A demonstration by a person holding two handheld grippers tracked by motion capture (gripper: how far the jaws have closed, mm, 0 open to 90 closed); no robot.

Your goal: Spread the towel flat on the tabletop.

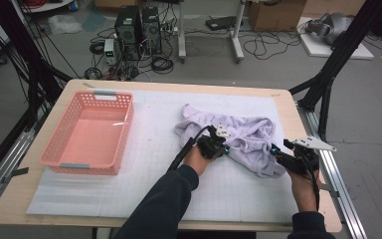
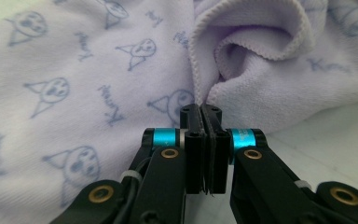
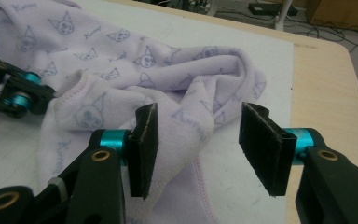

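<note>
A crumpled lilac towel (image 1: 238,137) with small printed faces lay on the white mat (image 1: 149,149) that covered the bench (image 1: 298,124), to the right of a pink basket (image 1: 90,133). The left claw (image 2: 204,112) was pressed together, its tips at a hemmed fold of the towel; whether it pinched the cloth I could not tell. The right claw (image 3: 195,140) stood apart over the towel's near right edge.
</note>
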